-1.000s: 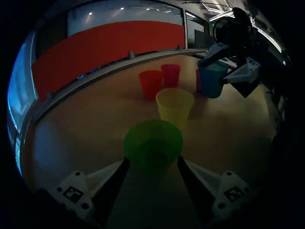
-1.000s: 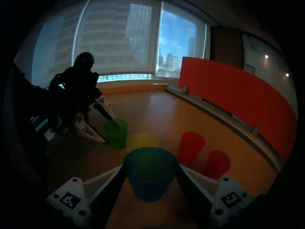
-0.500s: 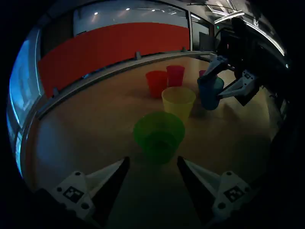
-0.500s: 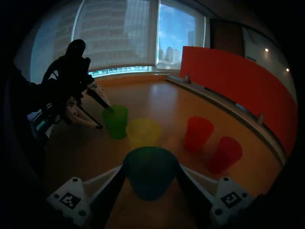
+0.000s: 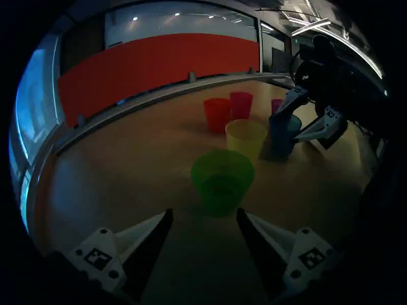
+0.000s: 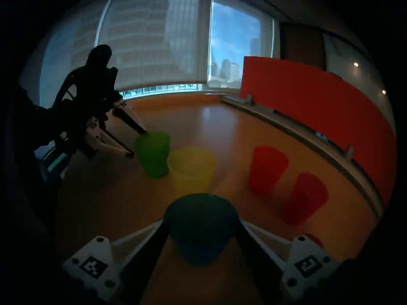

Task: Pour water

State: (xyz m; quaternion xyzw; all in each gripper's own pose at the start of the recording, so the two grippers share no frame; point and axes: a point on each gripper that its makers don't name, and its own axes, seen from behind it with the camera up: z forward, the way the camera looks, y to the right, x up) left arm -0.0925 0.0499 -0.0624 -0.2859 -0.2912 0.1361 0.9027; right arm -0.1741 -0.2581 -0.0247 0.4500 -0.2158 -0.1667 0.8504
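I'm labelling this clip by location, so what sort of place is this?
Probably an office or meeting room high up in a city: big windows looking onto tall buildings, a long wooden table, and a red partition running along its edge.

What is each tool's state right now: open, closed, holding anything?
Left tool: open, holding nothing; the green cup stands just ahead of its tips.
Right tool: closed on the blue cup.
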